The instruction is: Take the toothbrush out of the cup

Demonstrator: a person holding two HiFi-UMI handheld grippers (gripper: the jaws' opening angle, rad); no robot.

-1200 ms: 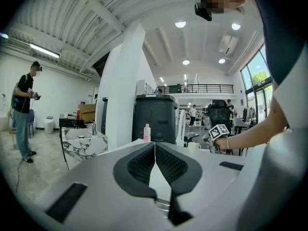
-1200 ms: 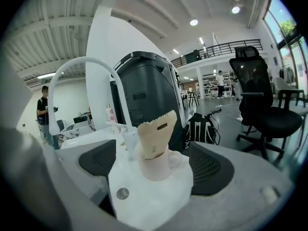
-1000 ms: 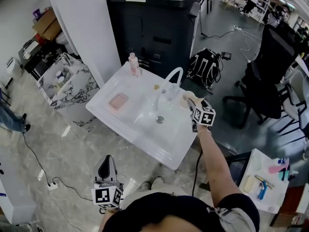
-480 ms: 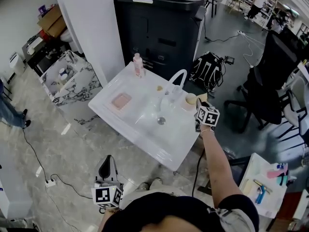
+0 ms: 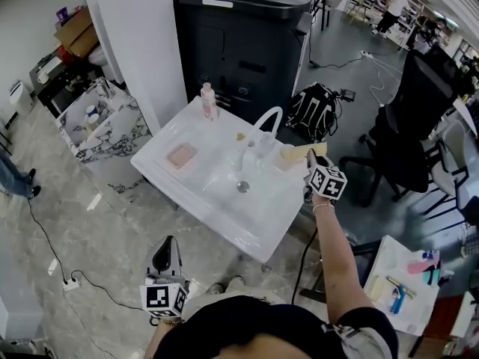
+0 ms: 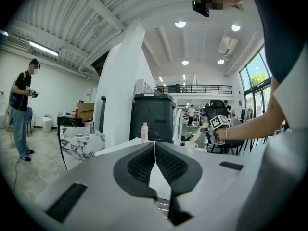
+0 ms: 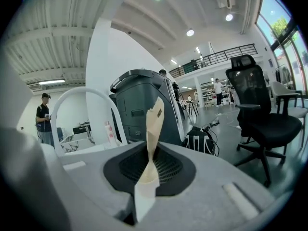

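A cream toothbrush (image 7: 154,129) stands between the pads of my right gripper (image 7: 153,150), which is shut on it; the jaws have just been closing. Its far end points free into the air. In the head view my right gripper (image 5: 313,158) hangs over the right end of the white sink table (image 5: 224,204), with the toothbrush (image 5: 303,153) slanting towards the cream cup (image 5: 286,156) beside the arched faucet (image 5: 266,120). My left gripper (image 5: 166,247) is low near my body, off the table. Its jaws (image 6: 155,150) are shut on nothing.
A pink soap dish (image 5: 182,155) and a pink bottle (image 5: 208,99) sit on the table's left and back. Behind it stand a black printer (image 5: 239,43) and a white pillar (image 5: 135,43). An office chair (image 5: 408,126) and a black backpack (image 5: 314,107) are to the right.
My right gripper has lifted up and away from the cup with the toothbrush in it. My left gripper has stayed where it was.
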